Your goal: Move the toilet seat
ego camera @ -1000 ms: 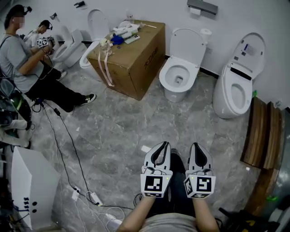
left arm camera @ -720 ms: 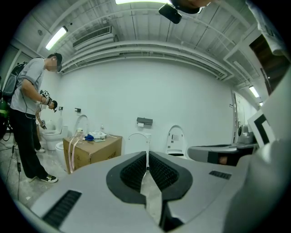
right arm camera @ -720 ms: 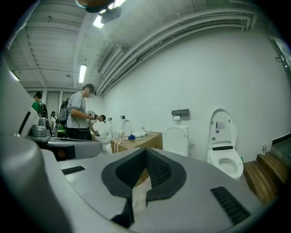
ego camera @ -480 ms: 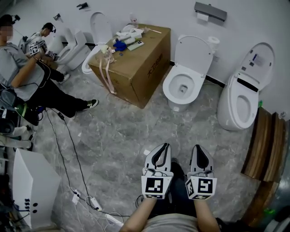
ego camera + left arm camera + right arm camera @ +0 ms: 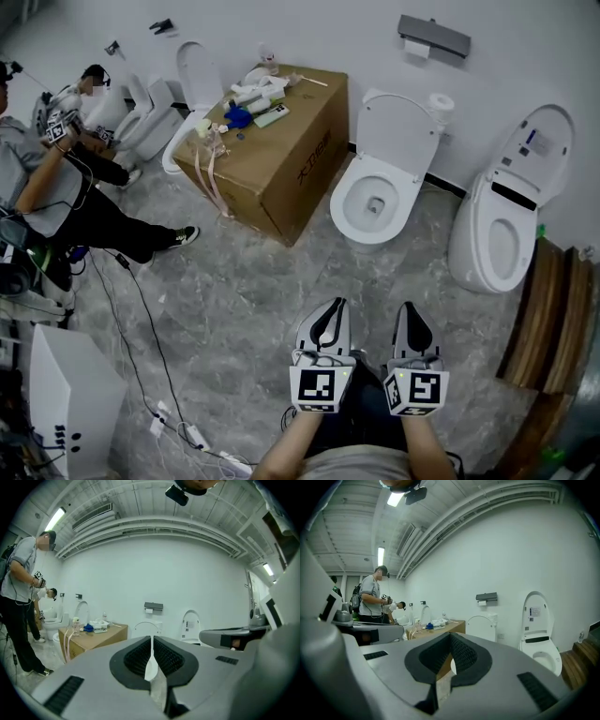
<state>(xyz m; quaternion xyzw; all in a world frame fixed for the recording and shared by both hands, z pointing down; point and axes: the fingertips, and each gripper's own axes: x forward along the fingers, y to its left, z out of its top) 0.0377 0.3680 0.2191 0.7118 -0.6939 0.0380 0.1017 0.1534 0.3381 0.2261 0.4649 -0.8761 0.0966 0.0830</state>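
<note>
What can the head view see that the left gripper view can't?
Only the head view shows the floor cables and the wooden boards. Only the left gripper view shows the ceiling light. Both show the cardboard box, the open toilet and the paper holder on the wall.

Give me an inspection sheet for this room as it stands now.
Surface: grey marbled floor.
Job's things: middle toilet, lid raised against the wall, nothing touching it.
Clutter: cardboard box beside that toilet, small items on top.
Grippers: left gripper and right gripper both shut, empty, side by side, well short of the toilet.
Cables: cables trail across the floor at left.
Surroundings: another toilet at right; person at left; wooden boards at right.
</note>
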